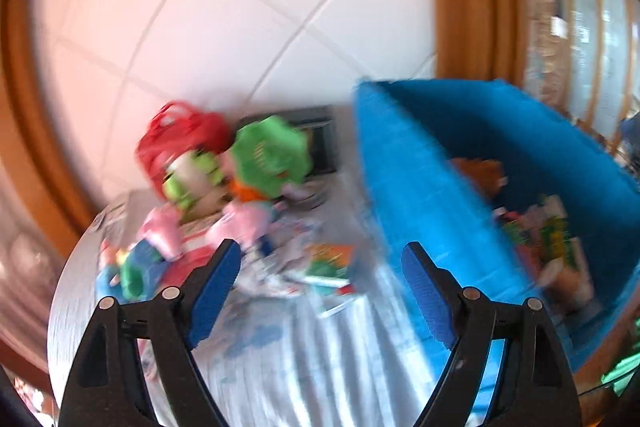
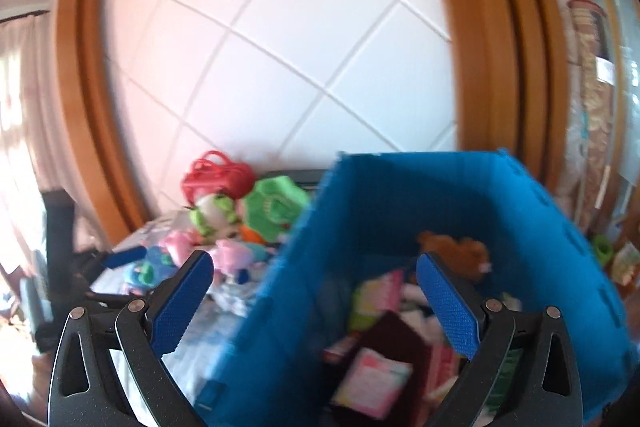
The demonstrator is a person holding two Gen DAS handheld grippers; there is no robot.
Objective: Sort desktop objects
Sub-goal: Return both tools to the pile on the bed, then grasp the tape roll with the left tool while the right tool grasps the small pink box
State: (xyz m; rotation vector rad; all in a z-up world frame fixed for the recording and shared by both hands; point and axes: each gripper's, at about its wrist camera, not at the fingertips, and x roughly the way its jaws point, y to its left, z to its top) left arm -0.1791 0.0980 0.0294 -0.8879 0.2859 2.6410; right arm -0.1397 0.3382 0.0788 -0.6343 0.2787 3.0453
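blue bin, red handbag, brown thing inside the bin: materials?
Frames are blurred, so tentative.
Blue bin: looks like fabric or felt; matte, straight flat walls with a faint weave.
Red handbag: probably plastic or vinyl; slight sheen, thin stiff loop handles.
Brown thing: likely plush; fuzzy, soft outline.
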